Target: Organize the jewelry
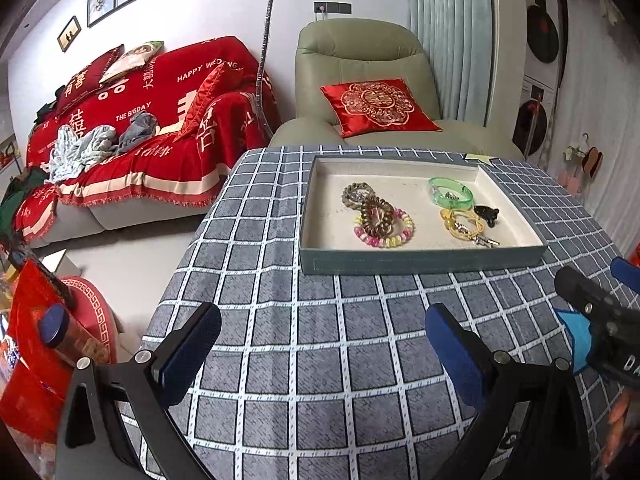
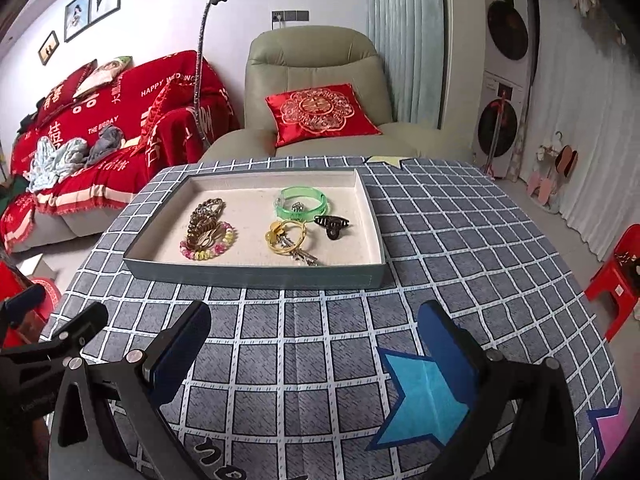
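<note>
A shallow grey tray (image 1: pixel 420 266) (image 2: pixel 256 278) with a cream lining sits on the checked tablecloth. Inside lie brown spiral hair ties (image 1: pixel 370 206) (image 2: pixel 204 216), a pink and yellow bead bracelet (image 1: pixel 384 236) (image 2: pixel 208 250), a green bangle (image 1: pixel 450 192) (image 2: pixel 302 200), a yellow cord with keys (image 1: pixel 466 226) (image 2: pixel 288 240) and a black hair claw (image 1: pixel 488 214) (image 2: pixel 332 224). My left gripper (image 1: pixel 324 344) is open above the cloth, near side of the tray, holding nothing. My right gripper (image 2: pixel 316 344) is open and holds nothing too, over a blue star sticker (image 2: pixel 424 396).
A green armchair (image 1: pixel 360 64) with a red cushion stands behind the table. A sofa under a red cover (image 1: pixel 132 132) is at the left. A red plastic stool (image 2: pixel 616 280) stands right of the table. Red boxes (image 1: pixel 36 360) crowd the left edge.
</note>
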The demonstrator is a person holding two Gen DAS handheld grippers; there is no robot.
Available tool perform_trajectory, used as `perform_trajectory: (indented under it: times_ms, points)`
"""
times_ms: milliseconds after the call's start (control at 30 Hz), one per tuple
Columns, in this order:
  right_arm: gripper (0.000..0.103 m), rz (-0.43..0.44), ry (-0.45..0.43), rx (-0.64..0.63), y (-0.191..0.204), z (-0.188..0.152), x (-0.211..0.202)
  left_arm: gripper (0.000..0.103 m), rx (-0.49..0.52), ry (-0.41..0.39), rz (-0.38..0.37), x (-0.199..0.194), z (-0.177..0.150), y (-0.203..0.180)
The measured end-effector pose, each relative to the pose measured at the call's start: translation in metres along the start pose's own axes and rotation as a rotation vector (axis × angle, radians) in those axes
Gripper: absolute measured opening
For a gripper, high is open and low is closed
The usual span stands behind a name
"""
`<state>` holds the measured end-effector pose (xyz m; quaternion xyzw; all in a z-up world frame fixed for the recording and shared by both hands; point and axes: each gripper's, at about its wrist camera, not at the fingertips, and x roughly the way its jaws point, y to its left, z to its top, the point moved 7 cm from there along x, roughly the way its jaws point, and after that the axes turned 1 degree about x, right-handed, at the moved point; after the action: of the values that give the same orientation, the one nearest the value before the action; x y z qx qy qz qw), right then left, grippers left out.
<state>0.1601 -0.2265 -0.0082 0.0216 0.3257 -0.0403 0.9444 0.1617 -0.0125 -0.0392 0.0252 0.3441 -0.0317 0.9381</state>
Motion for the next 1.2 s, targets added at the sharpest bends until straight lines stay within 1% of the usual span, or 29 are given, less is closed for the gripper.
perform_trajectory:
  times_ms: [300,433,1200]
  points:
    - [0.103,-0.018,-0.019,-0.014,0.000,0.007,0.003,0.103,-0.005,-0.023,-0.003,0.003,0.016,-0.003]
    - [0.103,-0.015,-0.023,-0.009,0.001,0.008,0.003,0.103,-0.014,-0.013,-0.008,0.006,0.015,-0.003]
    - [0.103,-0.014,-0.030,-0.008,0.003,0.012,0.000,0.103,-0.012,-0.014,-0.009,0.007,0.015,-0.003]
